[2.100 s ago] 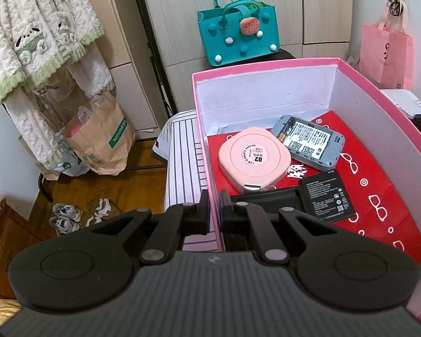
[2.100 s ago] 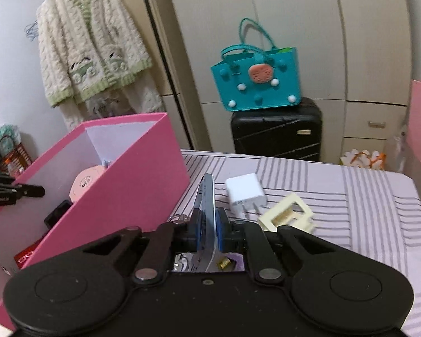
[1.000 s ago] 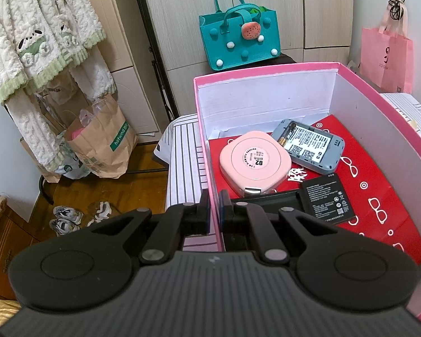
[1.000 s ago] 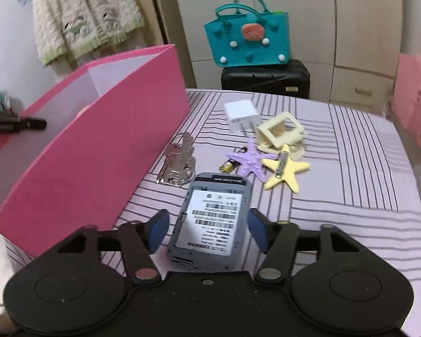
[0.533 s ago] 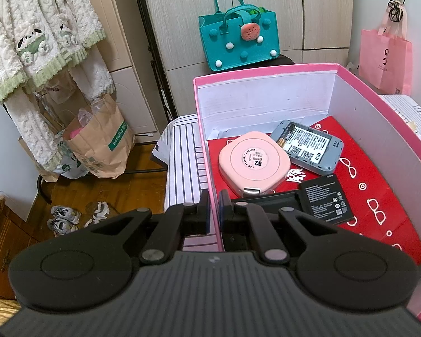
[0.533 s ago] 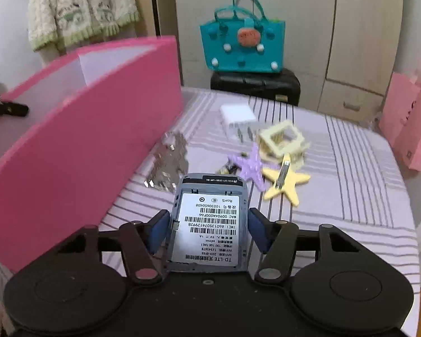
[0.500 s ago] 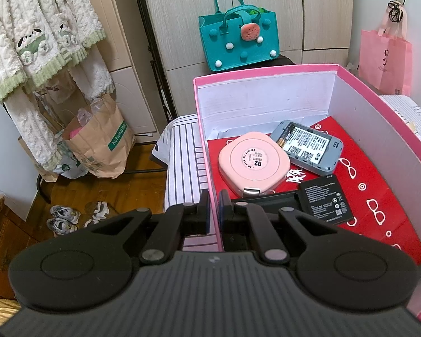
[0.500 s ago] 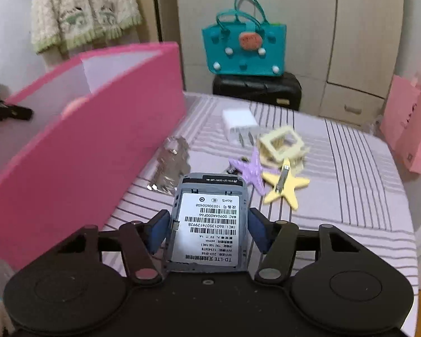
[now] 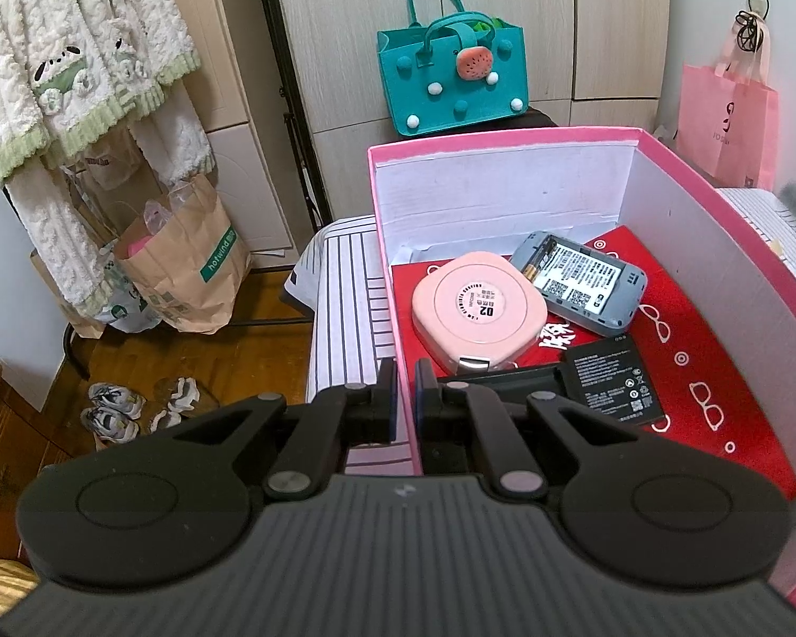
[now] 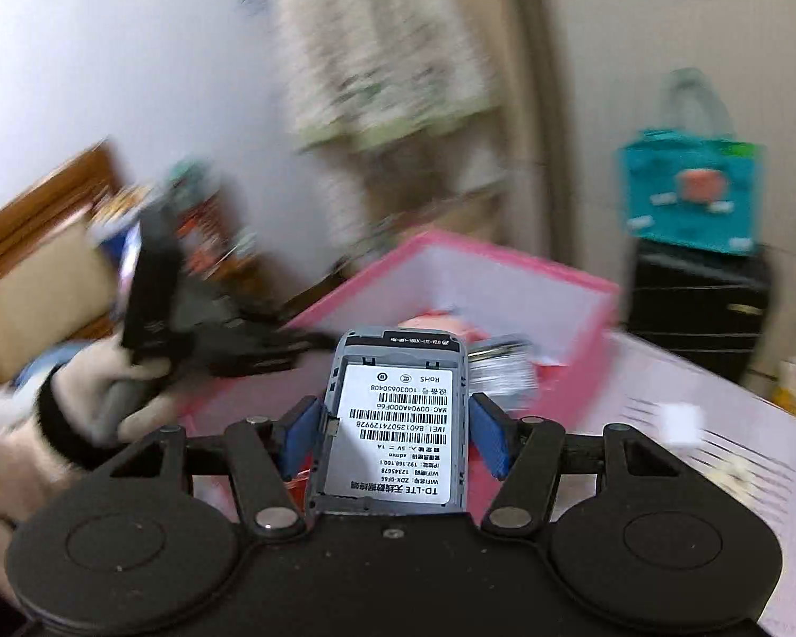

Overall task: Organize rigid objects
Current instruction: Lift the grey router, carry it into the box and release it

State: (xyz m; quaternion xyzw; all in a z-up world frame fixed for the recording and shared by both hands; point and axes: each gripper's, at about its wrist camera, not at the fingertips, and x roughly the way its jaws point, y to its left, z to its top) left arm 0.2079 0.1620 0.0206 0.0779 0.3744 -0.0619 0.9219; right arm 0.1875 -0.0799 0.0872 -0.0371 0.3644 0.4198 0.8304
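Clamping the near wall of a pink box (image 9: 504, 137), the left gripper (image 9: 406, 398) has its jaws closed down narrow, one finger outside the wall and one inside. Just past the inner finger, on the box's red floor, a black battery (image 9: 613, 379) lies flat beside a long black item, partly hidden by the gripper. Touching that item is a rounded pink case (image 9: 480, 313) with a round label, and just beyond it a grey router with its back cover off (image 9: 581, 281) rests at an angle, near the white far wall. The box stands on a striped tablecloth (image 9: 339, 286). Farther back, a teal felt bag (image 9: 453, 85) sits before the wardrobe, a brown paper bag (image 9: 185, 260) stands on the wooden floor, and a cream cardigan (image 9: 69, 53) hangs at left.

In the blurred right wrist view, the right gripper (image 10: 392, 432) holds a second open-backed grey router (image 10: 395, 424) label up, its blue pads (image 10: 300, 432) pressing the long sides, jaws fairly wide. Beyond it the pink box (image 10: 504, 260) shows, with a gloved hand (image 10: 106, 387) gripping the other tool's handle at left.
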